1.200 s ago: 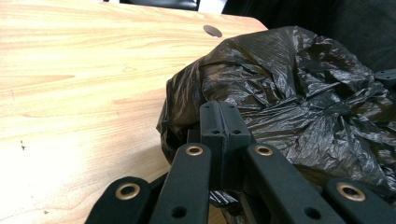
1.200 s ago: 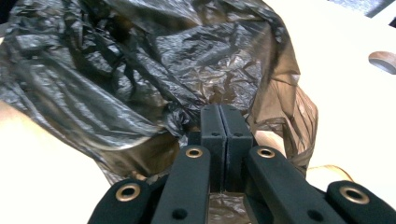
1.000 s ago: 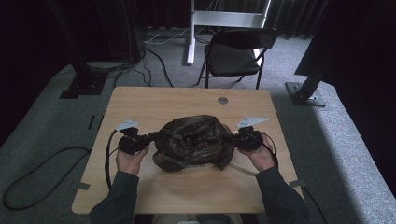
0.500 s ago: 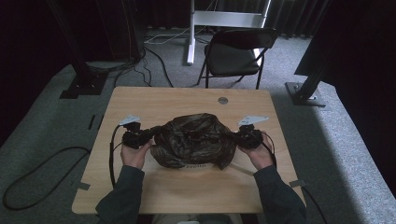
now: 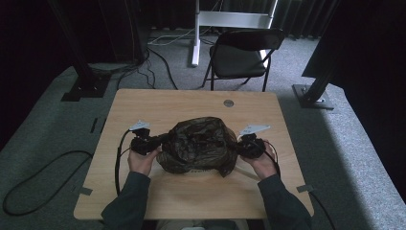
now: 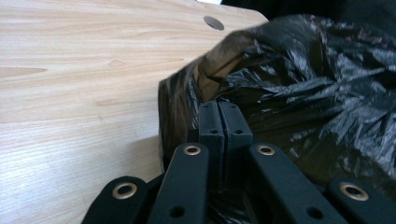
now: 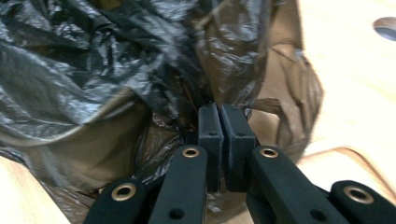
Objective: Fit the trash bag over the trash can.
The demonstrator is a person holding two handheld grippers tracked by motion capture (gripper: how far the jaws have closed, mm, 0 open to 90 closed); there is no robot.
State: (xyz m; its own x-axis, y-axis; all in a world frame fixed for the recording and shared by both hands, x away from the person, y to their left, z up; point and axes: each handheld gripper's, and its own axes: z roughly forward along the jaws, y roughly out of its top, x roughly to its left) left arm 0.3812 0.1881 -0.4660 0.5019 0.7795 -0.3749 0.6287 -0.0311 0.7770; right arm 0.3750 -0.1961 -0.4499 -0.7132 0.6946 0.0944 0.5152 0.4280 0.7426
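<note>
A crumpled black plastic bag (image 5: 198, 146) lies as a mound on the middle of the wooden table (image 5: 158, 105), with brown paper (image 6: 219, 65) showing through and under it. My left gripper (image 5: 155, 143) pinches the bag's left edge (image 6: 317, 84); its pads (image 6: 225, 105) meet on the film. My right gripper (image 5: 239, 146) pinches the right edge, its pads (image 7: 220, 108) together on black film (image 7: 93, 60) beside the brown paper (image 7: 280, 70). Both pairs of jaws have just eased open slightly, with the film still caught between them.
A round cable hole (image 5: 228, 103) sits near the table's far edge. Beyond the table stand a black folding chair (image 5: 242, 55) and a white stand (image 5: 196, 28). Cables (image 5: 43, 167) trail over the grey floor at the left.
Both hands have drawn a little toward each other. The bag has bunched from a wide, flat heap into a narrower, rounder mound.
</note>
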